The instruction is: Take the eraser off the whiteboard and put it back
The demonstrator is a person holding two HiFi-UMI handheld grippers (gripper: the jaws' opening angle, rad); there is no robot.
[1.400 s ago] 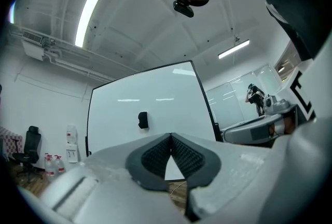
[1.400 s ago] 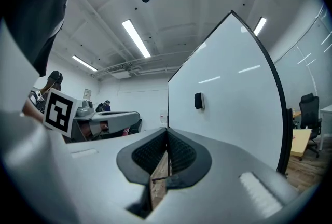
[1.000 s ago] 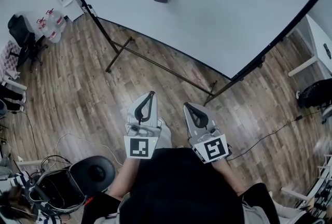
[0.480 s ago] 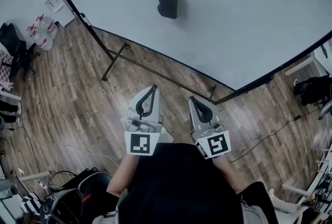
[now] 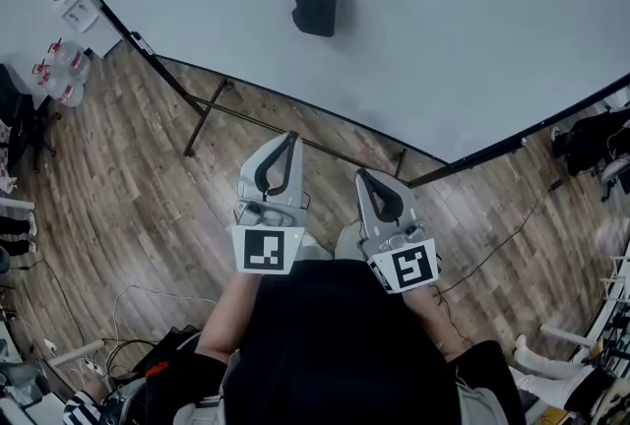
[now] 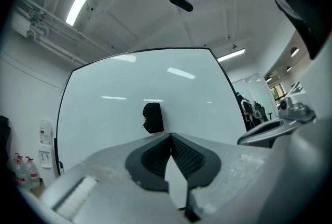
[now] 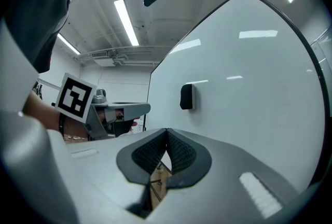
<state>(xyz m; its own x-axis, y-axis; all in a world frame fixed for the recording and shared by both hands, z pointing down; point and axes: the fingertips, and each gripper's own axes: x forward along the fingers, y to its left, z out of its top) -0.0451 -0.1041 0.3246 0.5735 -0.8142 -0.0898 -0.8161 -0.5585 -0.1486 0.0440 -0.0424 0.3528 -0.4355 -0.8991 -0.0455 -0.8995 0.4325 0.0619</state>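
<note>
the left gripper (image 5: 287, 137) and right gripper (image 5: 360, 174) have neared the whiteboard (image 5: 453, 30), fingers pressed together, empty, eraser (image 5: 315, 6) well ahead.

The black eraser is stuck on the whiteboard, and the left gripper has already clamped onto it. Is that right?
Not quite. The black eraser is stuck on the whiteboard, but the left gripper has not clamped onto it. The left gripper view shows its jaws shut on nothing, with the eraser well beyond them.
</note>
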